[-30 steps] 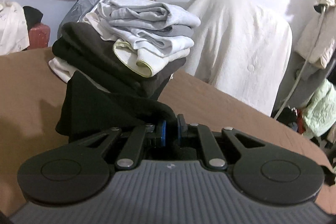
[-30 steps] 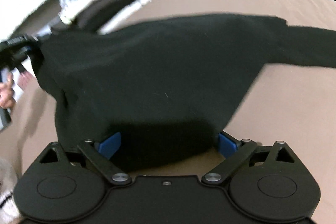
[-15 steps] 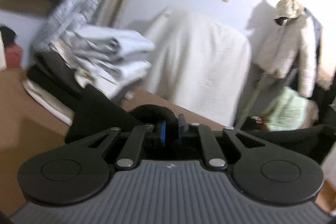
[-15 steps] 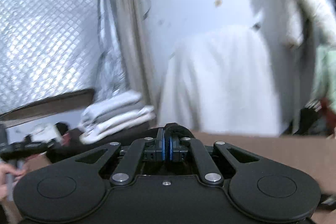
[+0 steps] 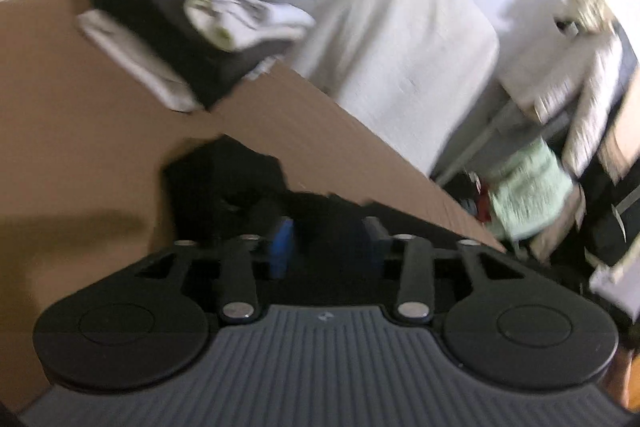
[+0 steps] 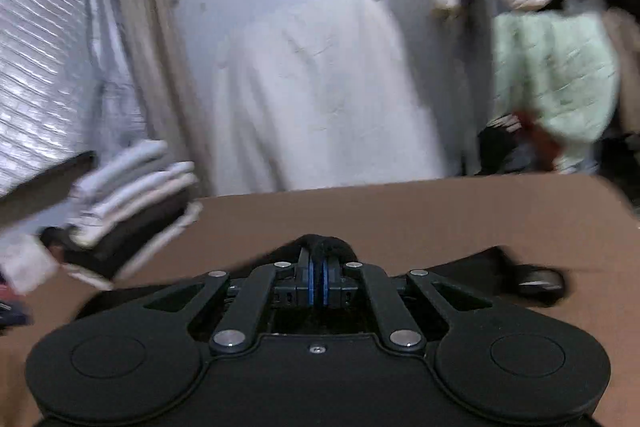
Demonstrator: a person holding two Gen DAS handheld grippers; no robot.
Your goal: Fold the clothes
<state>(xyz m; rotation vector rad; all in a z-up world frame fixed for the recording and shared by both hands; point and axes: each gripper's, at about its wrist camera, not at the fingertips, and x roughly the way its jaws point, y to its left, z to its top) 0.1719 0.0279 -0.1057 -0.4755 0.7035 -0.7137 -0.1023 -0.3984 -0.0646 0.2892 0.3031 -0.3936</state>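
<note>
Brown bench [image 6: 400,219] fills both views, with a stack [image 5: 192,27] of folded clothes at its far left edge and a black garment [image 5: 224,179] lying low on the surface. Right hand-held gripper [image 6: 316,285] is clenched on a bunched fold of the garment, which trails off to its right. Left hand-held gripper [image 5: 326,247] stands released, the garment just ahead of it and between its blue pads, so either is close enough to draw the cloth across.
</note>
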